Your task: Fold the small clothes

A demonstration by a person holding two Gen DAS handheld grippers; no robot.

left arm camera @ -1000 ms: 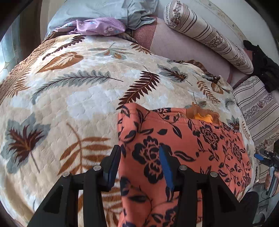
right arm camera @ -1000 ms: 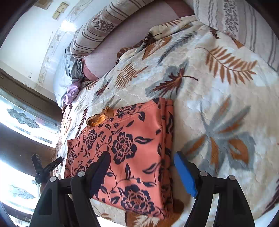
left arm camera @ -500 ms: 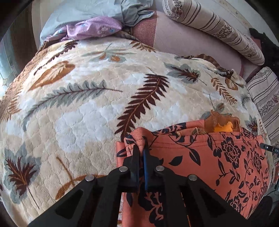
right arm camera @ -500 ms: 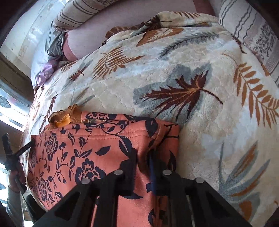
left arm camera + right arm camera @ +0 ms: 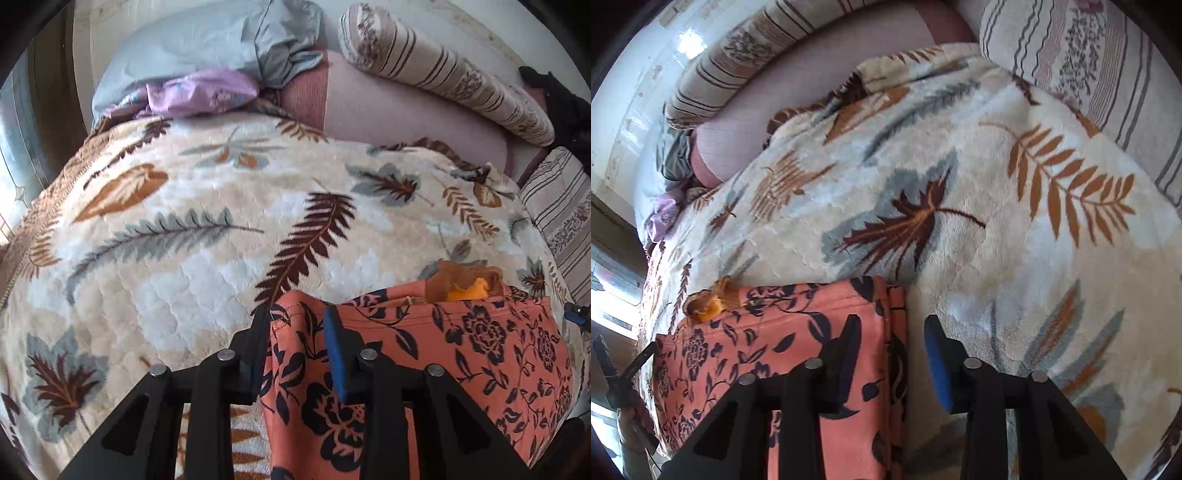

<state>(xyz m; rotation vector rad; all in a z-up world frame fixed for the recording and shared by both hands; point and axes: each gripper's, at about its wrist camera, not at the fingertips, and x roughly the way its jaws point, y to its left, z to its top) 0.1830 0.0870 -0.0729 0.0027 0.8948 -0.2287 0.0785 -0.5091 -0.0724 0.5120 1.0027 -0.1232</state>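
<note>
A folded coral garment with dark navy flowers [image 5: 461, 350] lies on the leaf-patterned blanket [image 5: 184, 258]. A brown and yellow frill [image 5: 465, 284] peeks out at its far edge. My left gripper [image 5: 295, 321] straddles the garment's left corner. Its jaws are opening, and the cloth stands loosely between them. In the right wrist view the garment [image 5: 768, 332] lies low at left. My right gripper [image 5: 891, 326] straddles the garment's folded right edge with its jaws opening. One finger is over the cloth and the blue-padded finger [image 5: 936, 362] is over bare blanket.
A striped bolster [image 5: 443, 77] and a pink cushion [image 5: 388, 114] lie at the back. Grey-blue cloth [image 5: 207, 40] and a lilac cloth [image 5: 199, 92] are piled at the back left. A striped pillow [image 5: 1089, 66] borders the right side. A hand with the other gripper [image 5: 624, 373] shows at far left.
Both grippers were open, then shut on the garment's two corners half a second ago. Now their jaws have parted again, with the cloth still between them.
</note>
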